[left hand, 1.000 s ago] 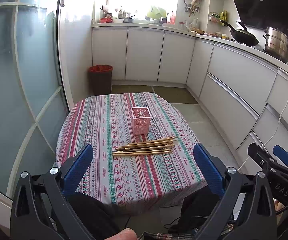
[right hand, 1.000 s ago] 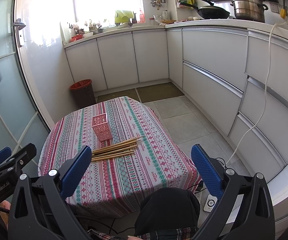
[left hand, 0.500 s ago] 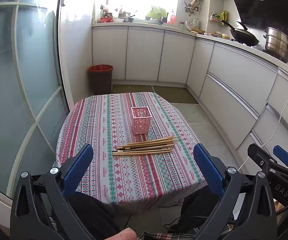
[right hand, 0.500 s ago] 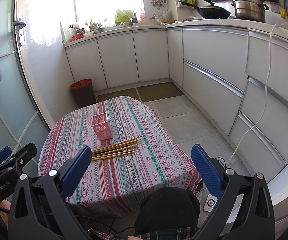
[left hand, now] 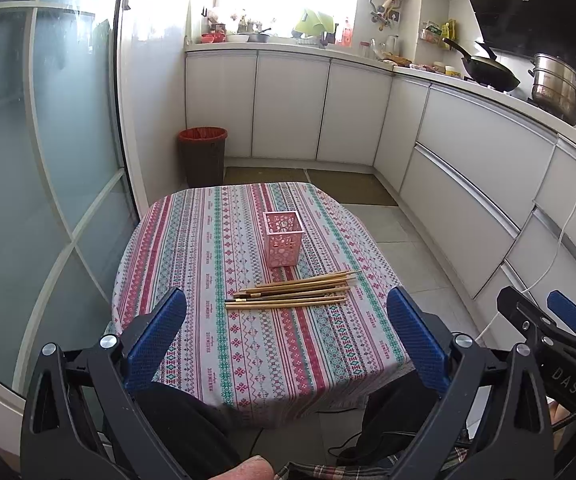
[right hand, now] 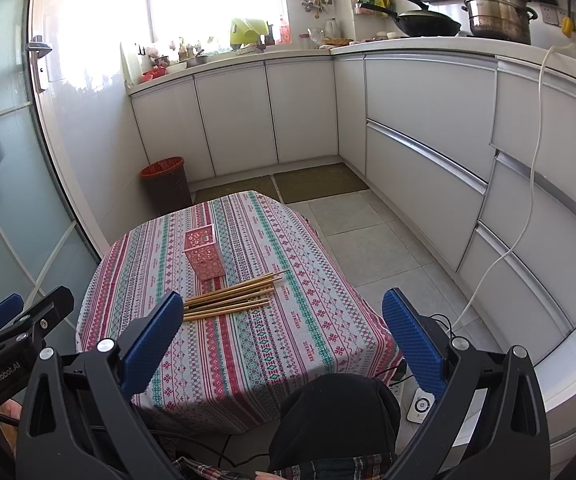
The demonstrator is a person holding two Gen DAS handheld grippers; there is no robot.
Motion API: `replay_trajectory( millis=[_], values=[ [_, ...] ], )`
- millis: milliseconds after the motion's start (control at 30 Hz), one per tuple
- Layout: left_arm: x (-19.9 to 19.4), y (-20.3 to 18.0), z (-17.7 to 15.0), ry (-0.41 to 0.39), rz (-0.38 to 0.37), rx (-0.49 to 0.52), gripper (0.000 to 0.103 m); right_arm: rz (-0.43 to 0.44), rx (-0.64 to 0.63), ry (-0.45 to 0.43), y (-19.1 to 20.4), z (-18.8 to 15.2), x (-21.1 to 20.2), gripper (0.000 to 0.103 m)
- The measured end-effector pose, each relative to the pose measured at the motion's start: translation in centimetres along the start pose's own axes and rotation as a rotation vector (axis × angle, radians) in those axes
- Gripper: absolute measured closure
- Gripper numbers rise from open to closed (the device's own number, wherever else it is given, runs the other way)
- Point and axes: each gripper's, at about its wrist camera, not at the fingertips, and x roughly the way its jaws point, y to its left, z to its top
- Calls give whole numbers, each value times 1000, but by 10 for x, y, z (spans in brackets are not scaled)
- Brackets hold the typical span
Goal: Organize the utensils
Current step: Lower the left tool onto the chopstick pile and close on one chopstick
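Starting nearest to us: we hold the left gripper (left hand: 285, 334) and the right gripper (right hand: 279, 334), black frames with blue ribbed pads, both spread wide and released, nothing between the jaws. Both hang short of the near edge of the bench (left hand: 279, 368), a small table under a striped pink, green and white patterned cloth; a dark-trousered knee (right hand: 340, 416) sits below the right gripper.

Next out, on the cloth at mid-bench: a loose bundle of thin wooden chopsticks (left hand: 292, 292), pale bamboo-coloured with a few dark ones mixed in, lying flat, roughly side by side and crosswise to our view, tips fanned slightly toward the right.

Just beyond them, near but seemingly not touching: the pink perforated square plastic holder (left hand: 282, 238), upright, apparently empty.

Judgement: task not begun; the chopsticks belong in the holder. We expect the sticks to be light, stiff and smooth, so liable to roll or slip out of a pinch. Best hold is probably across the middle of one stick or a small group, pads square to the shafts, then tip upright over the holder. The holder looks light and may topple if nudged; the free gripper could steady it.

Farthest: a dark bin with a red liner (left hand: 202, 156) on the floor and white cabinets (left hand: 288, 108).
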Motion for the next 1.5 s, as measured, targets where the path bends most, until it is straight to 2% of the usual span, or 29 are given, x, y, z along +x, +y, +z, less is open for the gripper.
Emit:
replay_trajectory(
  millis=[200, 300, 433, 500, 567, 633, 700, 733, 833, 867, 900, 933, 967, 1000, 1033, 1067, 1100, 1133, 1200, 1300, 1500],
  values=[
    [8, 0, 2, 31, 4, -5, 7, 6, 7, 5, -1, 1, 5, 6],
    [32, 6, 2, 121, -22, -30, 7, 44, 31, -3, -5, 2, 12, 6],
    [101, 24, -15, 372, -105, -128, 7, 179, 142, 72, -27, 3, 39, 6],
    [145, 30, -31, 507, -91, -158, 7, 244, 201, 157, -40, 0, 61, 6],
    [188, 26, -48, 644, -72, -124, 7, 276, 268, 221, -55, -6, 83, 6],
    [222, 15, -57, 728, -103, -72, 7, 298, 324, 255, -69, -11, 103, 6],
    [242, -4, -52, 740, -122, -4, 7, 314, 363, 277, -83, -14, 121, 6],
    [252, -20, -41, 721, -151, 40, 7, 329, 389, 285, -90, -14, 130, 6],
    [273, -63, 4, 606, -233, 126, 7, 391, 489, 308, -109, -15, 157, 6],
    [285, -85, 22, 553, -267, 197, 7, 402, 517, 316, -116, -15, 165, 6],
    [298, -102, 30, 545, -285, 271, 7, 403, 536, 322, -121, -15, 173, 6],
    [319, -119, 30, 583, -294, 368, 7, 392, 543, 329, -125, -15, 181, 6],
    [344, -132, 25, 659, -259, 455, 7, 374, 542, 339, -128, -15, 187, 6],
    [369, -138, 20, 699, -189, 492, 8, 359, 540, 352, -132, -15, 194, 6],
    [386, -139, 17, 700, -165, 507, 11, 350, 540, 363, -135, -16, 201, 6],
    [403, -141, 16, 699, -173, 524, 14, 341, 542, 375, -137, -17, 208, 6],
    [415, -141, 16, 712, -182, 529, 24, 331, 545, 385, -140, -19, 214, 6],
    [425, -140, 16, 738, -188, 529, 45, 323, 544, 395, -142, -21, 221, 6],
    [450, -146, 12, 835, -212, 558, 66, 314, 537, 417, -144, -23, 234, 6],
    [465, -157, 7, 842, -203, 691, 66, 317, 521, 438, -145, -24, 252, 6],
    [481, -176, 2, 845, -248, 792, 66, 326, 517, 480, -141, -30, 275, 6]
  ],
)
